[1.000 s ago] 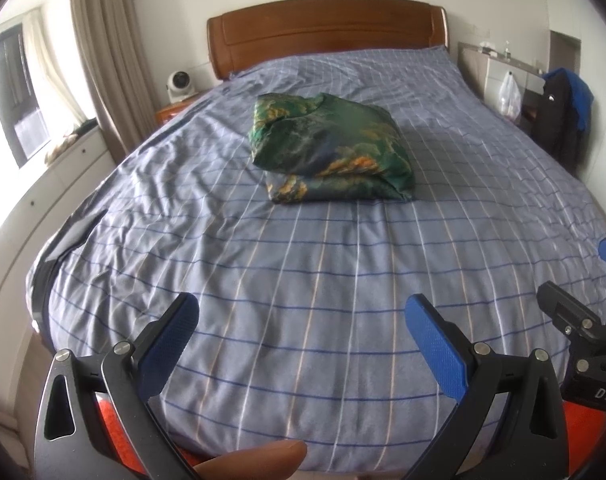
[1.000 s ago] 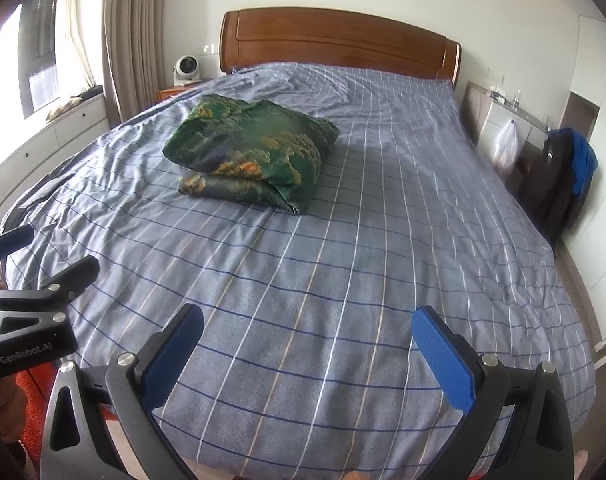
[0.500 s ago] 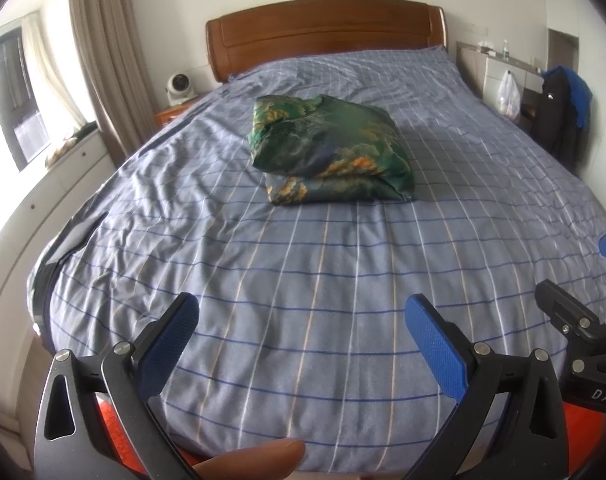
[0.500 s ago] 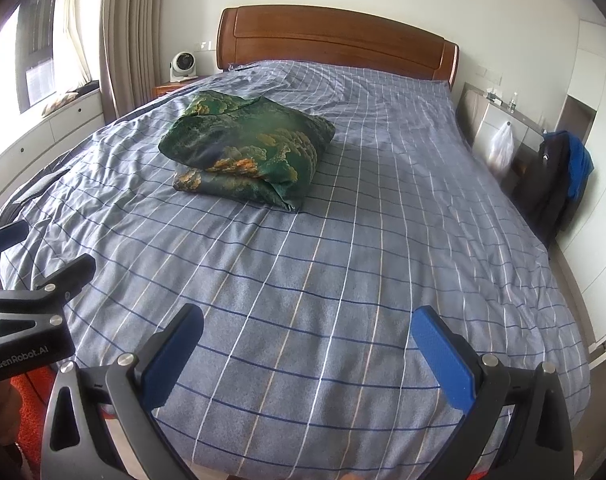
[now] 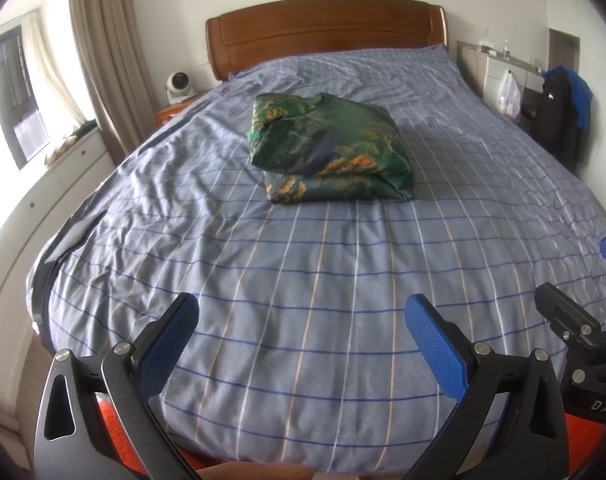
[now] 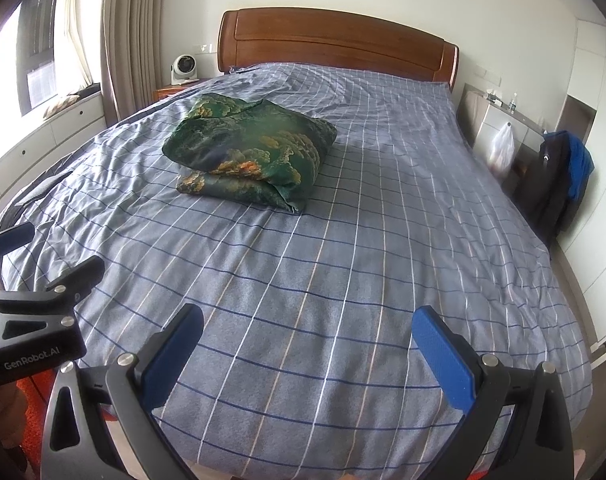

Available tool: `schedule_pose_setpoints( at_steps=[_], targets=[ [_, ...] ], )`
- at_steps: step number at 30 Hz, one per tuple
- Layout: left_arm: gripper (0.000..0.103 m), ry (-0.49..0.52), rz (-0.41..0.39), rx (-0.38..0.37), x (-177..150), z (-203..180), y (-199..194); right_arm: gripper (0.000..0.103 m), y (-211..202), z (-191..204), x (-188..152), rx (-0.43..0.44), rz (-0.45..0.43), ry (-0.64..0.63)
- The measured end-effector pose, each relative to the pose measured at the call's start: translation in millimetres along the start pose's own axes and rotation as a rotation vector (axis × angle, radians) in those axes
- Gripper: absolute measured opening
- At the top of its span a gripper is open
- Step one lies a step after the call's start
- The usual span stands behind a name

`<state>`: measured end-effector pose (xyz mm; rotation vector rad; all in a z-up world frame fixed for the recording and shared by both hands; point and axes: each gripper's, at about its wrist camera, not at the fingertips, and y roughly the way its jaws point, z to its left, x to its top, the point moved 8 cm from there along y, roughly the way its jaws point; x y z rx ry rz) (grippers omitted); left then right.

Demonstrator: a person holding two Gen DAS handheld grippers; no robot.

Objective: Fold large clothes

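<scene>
The green patterned garment lies in a folded bundle on the far middle of the bed. Both the left hand-held gripper and right hand-held gripper hover wide and empty at the near edge. The fold looks finished, though its far side is hidden; next comes reaching in only if tidying is needed.

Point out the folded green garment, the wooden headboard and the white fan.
folded green garment (image 5: 331, 152), left wrist view, middle of its top layer.
wooden headboard (image 6: 335, 46), right wrist view, centre of the panel.
white fan (image 6: 183, 67), right wrist view, its round face.

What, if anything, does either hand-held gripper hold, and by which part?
Nothing: left hand-held gripper and right hand-held gripper are open; folded green garment lies untouched.
</scene>
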<state>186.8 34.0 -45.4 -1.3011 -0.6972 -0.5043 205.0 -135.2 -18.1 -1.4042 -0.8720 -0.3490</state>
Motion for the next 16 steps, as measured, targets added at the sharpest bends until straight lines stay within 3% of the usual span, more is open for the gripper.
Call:
schedule_pose_setpoints(
  at_steps=[16],
  targets=[
    [0.103, 0.006, -0.025, 0.019, -1.1, 0.9, 0.4, 0.103, -0.2, 0.3, 1.0, 0.001, 0.000, 0.002]
  ],
)
